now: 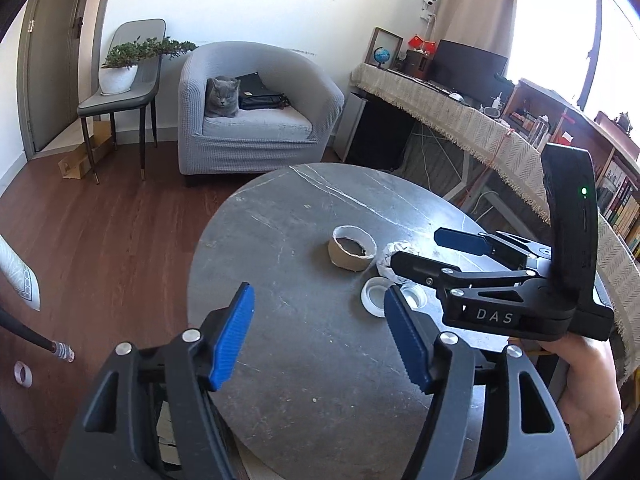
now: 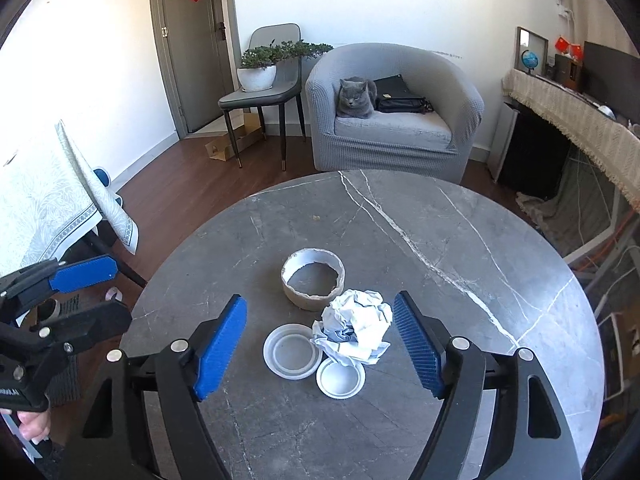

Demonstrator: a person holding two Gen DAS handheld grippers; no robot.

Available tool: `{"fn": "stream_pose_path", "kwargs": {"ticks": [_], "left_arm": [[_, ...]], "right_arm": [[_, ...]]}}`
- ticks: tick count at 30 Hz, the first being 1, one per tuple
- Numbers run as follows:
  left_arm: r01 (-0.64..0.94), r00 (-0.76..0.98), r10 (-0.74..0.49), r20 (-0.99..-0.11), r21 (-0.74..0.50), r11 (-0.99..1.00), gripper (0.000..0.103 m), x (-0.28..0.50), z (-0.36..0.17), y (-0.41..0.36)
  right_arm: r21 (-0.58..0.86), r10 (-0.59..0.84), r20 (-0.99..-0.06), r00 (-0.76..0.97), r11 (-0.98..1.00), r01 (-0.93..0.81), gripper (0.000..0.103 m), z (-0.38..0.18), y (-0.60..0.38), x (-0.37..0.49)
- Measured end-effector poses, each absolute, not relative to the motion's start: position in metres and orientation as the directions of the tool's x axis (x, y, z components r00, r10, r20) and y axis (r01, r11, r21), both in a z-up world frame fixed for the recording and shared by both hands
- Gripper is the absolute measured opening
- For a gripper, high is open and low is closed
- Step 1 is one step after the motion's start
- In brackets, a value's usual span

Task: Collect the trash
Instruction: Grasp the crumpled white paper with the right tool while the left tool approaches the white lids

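On the round grey marble table [image 2: 440,240] lie a cardboard tape core [image 2: 313,280], a crumpled white paper ball [image 2: 356,326], a larger clear plastic lid [image 2: 292,351] and a smaller white lid [image 2: 341,377]. My right gripper [image 2: 320,344] is open and empty, its blue pads on either side of the paper ball and lids, above them. My left gripper [image 1: 320,336] is open and empty over the table's near left part. In the left wrist view the core [image 1: 352,249], paper ball [image 1: 394,258] and one lid [image 1: 374,296] show, partly hidden by the right gripper [image 1: 424,248].
A grey armchair [image 2: 392,128] with a cat [image 2: 354,98] and a black bag stands beyond the table. A chair with a potted plant [image 2: 260,68] is by the door. A cloth-covered desk [image 2: 580,116] runs along the right. A cloth-draped table [image 2: 48,200] stands left.
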State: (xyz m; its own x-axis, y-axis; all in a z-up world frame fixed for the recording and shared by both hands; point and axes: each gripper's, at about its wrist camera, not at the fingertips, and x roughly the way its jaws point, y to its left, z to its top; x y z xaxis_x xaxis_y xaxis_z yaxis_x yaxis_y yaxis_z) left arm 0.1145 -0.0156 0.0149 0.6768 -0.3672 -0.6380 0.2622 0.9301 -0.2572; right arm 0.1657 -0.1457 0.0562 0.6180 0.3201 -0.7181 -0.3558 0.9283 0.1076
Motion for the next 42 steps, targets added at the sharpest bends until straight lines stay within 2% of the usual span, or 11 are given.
{"fn": "stream_pose_path", "kwargs": {"ticks": [9, 16, 18, 22, 42], "left_arm": [[0.319, 0.604, -0.391, -0.695, -0.238, 0.917, 0.07, 0.125, -0.011, -0.051], [0.321, 0.584, -0.404, -0.705, -0.257, 0.912, 0.07, 0.134, -0.022, -0.063], [0.328, 0.578, -0.409, -0.707, -0.257, 0.909, 0.07, 0.135, -0.023, -0.067], [0.334, 0.573, -0.404, -0.713, -0.247, 0.909, 0.07, 0.138, -0.027, -0.075], [0.318, 0.575, -0.355, -0.737, -0.199, 0.927, 0.062, 0.154, -0.036, -0.099]], "right_arm": [[0.197, 0.347, -0.727, 0.593, 0.932, -0.304, 0.075, 0.044, -0.166, 0.176], [0.211, 0.338, -0.74, 0.581, 0.938, -0.277, 0.055, 0.033, -0.17, 0.185], [0.22, 0.342, -0.742, 0.577, 0.937, -0.272, 0.054, 0.031, -0.172, 0.186], [0.225, 0.346, -0.748, 0.567, 0.935, -0.274, 0.043, 0.028, -0.174, 0.19], [0.251, 0.367, -0.705, 0.607, 0.93, -0.27, 0.042, 0.047, -0.205, 0.177]]}}
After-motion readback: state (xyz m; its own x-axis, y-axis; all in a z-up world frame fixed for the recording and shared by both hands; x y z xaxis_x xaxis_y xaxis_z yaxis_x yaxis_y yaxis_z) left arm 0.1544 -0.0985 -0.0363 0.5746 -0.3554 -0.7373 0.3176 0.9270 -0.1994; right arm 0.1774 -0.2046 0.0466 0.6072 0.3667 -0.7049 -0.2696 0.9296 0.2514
